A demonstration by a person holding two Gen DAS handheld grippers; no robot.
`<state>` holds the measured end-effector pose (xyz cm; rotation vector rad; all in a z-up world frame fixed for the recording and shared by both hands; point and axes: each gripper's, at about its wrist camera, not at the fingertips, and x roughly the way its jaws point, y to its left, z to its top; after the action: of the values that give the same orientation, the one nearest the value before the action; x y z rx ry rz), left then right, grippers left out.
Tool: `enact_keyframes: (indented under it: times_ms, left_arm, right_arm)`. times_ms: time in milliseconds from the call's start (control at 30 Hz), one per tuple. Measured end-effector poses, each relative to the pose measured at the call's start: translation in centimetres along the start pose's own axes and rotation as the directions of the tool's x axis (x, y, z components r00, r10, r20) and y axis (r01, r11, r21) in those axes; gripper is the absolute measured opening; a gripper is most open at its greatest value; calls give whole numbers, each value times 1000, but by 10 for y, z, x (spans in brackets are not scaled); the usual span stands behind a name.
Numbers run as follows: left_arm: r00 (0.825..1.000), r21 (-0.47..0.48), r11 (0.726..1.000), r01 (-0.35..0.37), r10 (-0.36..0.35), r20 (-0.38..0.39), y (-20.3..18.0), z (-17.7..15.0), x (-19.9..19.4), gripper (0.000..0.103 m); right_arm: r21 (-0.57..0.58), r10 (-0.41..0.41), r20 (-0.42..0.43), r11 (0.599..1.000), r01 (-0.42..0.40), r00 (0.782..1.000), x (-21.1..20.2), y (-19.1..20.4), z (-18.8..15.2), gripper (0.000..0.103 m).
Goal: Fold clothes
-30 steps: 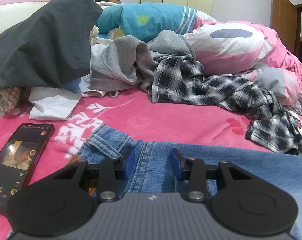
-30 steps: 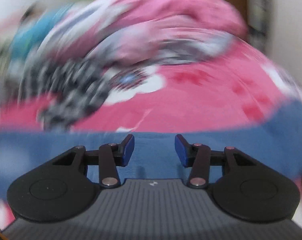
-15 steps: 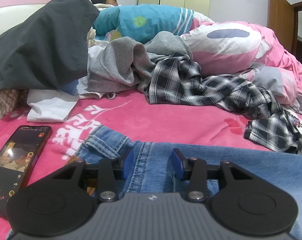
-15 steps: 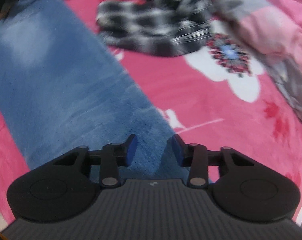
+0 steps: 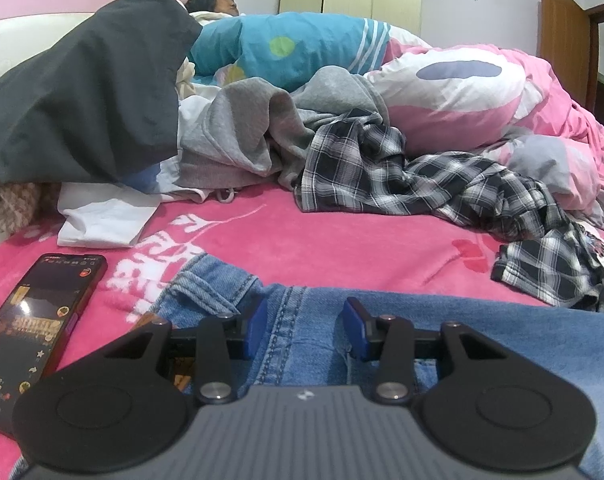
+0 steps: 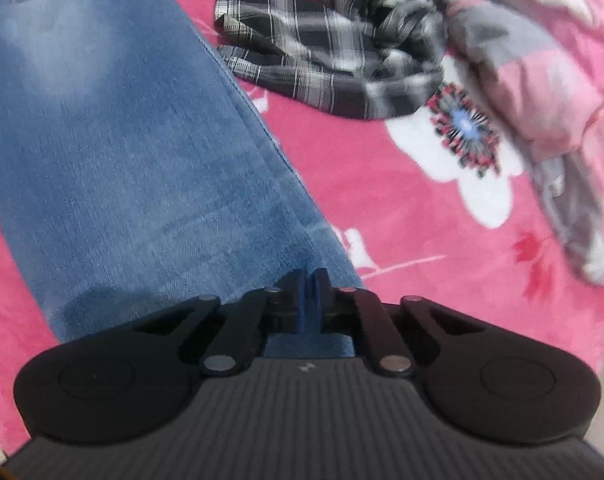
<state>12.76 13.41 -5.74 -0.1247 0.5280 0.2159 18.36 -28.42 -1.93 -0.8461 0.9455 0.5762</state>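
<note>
Blue jeans (image 5: 482, 332) lie flat across the pink bed. My left gripper (image 5: 304, 328) is open over the jeans' waistband, its blue pads on either side of the fly seam. In the right wrist view the jeans' leg (image 6: 113, 152) runs away from me. My right gripper (image 6: 309, 300) is shut on the leg's hem end, with denim pinched between the pads.
A black-and-white plaid shirt (image 5: 442, 188) (image 6: 334, 60) lies crumpled beyond the jeans. A phone (image 5: 33, 328) lies left of the waistband. Grey, dark and white clothes (image 5: 241, 136) are heaped behind. A person (image 5: 285, 44) lies under bedding at the back.
My right gripper swung round to the end of the jeans' leg and closed on the hem. My left gripper has stayed open over the waistband.
</note>
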Motion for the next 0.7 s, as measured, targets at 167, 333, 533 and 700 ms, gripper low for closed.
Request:
enact_keyframes:
  times_ms: [167, 333, 533, 700]
  left_arm:
    - [1000, -37, 999, 1, -1, -2, 4, 3, 0, 42]
    - [1000, -48, 999, -8, 8, 0, 5, 4, 0, 39]
    - [999, -25, 999, -32, 32, -5, 0, 5, 3, 38]
    - [999, -18, 999, -35, 35, -1, -1, 3, 3, 39]
  right_arm:
    - [-40, -104, 19, 994, 105, 994, -10, 6, 3, 0]
    - [-65, -148, 14, 987, 148, 989, 3, 5, 7, 0]
    - [-96, -199, 9, 975, 199, 980, 19, 3, 12, 0]
    - [33, -231, 64, 973, 229, 971, 41, 9, -3, 2]
